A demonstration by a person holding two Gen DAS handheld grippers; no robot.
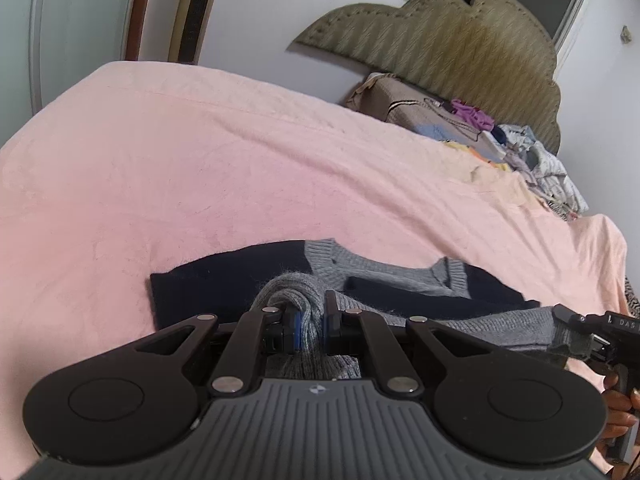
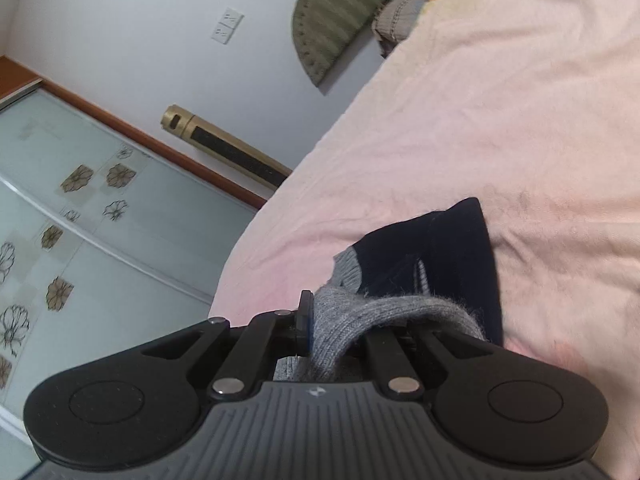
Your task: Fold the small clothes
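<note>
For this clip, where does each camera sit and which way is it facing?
Left wrist: on the left gripper, looking across the pink bed toward the headboard; the right gripper and the person's hand show at right.
Right wrist: on the right gripper, rolled sideways, facing the wardrobe doors; its right finger is hidden by knit.
Shared: the grey and navy sweater, both grippers pinching its grey knit, bed, headboard.

Open pink bed point(image 1: 200, 184) beyond the sweater point(image 1: 224, 284); clothes pile point(image 1: 520, 152) crowds the headboard point(image 1: 460, 40) corner.
</note>
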